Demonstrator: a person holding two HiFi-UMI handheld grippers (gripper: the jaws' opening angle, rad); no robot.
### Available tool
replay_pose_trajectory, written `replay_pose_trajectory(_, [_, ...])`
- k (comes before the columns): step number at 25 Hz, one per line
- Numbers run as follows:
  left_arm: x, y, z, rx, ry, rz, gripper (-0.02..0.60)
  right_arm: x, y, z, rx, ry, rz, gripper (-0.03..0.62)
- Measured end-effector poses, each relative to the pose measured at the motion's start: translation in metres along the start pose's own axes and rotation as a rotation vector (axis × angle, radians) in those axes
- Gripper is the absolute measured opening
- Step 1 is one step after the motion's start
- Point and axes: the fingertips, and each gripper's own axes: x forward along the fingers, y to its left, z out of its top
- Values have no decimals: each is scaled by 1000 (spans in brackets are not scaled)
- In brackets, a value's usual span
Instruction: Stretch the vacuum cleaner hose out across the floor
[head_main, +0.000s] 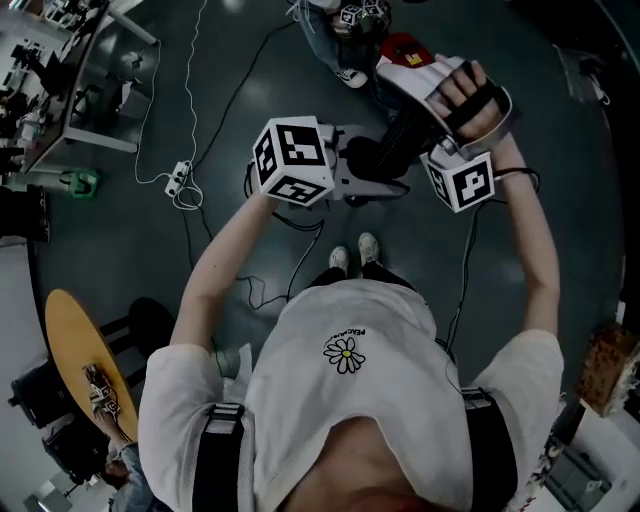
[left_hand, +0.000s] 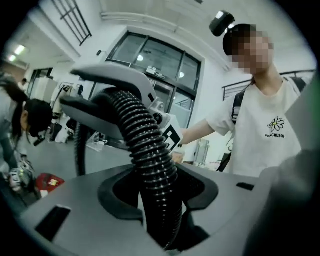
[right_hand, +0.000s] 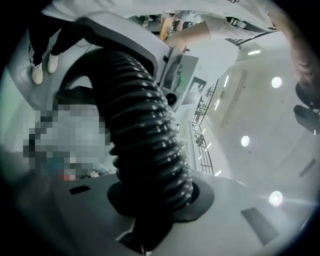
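1. The floor (head_main: 230, 90) spreads dark across the top of the head view. The hose is not lying on it. It is held up in front of the person, in the upper middle of that frame.
2. The hose (head_main: 400, 140) is a black, ribbed tube.
   - I judge it light and bendy, yet firm enough across its width not to crush.
   - The ribs should keep a grip from sliding along it.
   - It will likely spring back when pulled, so it is best held square across the ribs, with the two grips drawn well apart.
3. The left gripper (head_main: 365, 170) has its fingers (left_hand: 65, 200) closed on the hose (left_hand: 150, 155), which rises out of the dark recess between them.
4. The right gripper (head_main: 405, 85) has its fingers (right_hand: 240, 210) clamped on the hose (right_hand: 145, 145) too, and the tube fills the gap.
5. Only the head view shows how short the span between the two grips is. It alone shows the white power strip (head_main: 178, 178) and thin cables on the floor at upper left, which a stretched hose could snag.
6. Only the gripper views show the contact itself. Each also shows the other gripper round the tube further along. No view shows either end of the hose.
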Motion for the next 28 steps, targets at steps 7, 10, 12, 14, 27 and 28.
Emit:
replay_pose_trajectory(7, [14,-70,-3,-231,-338,-180,169,-29,5,54,218,-61,15,114])
replay_pose_trajectory(10, [17,-79,-7,-323,-415,-208,169,-41,23,57,325,-23,60,114])
replay_pose_trajectory(12, [19,-78,-9,-372,-451,-218,169,-45,33,54,379,5,79,115])
replay_pose_trajectory(14, [27,-77,-10,-385,-454,-223,169,-54,40,47,407,32,77,115])
replay_pose_trajectory(27, [46,-84,-10,-341,-357,-316,169,-105,57,18,568,114,241,118])
replay_pose_trajectory(28, [47,-85,-12,-339,-352,-319,169,-109,58,19,539,109,256,118])
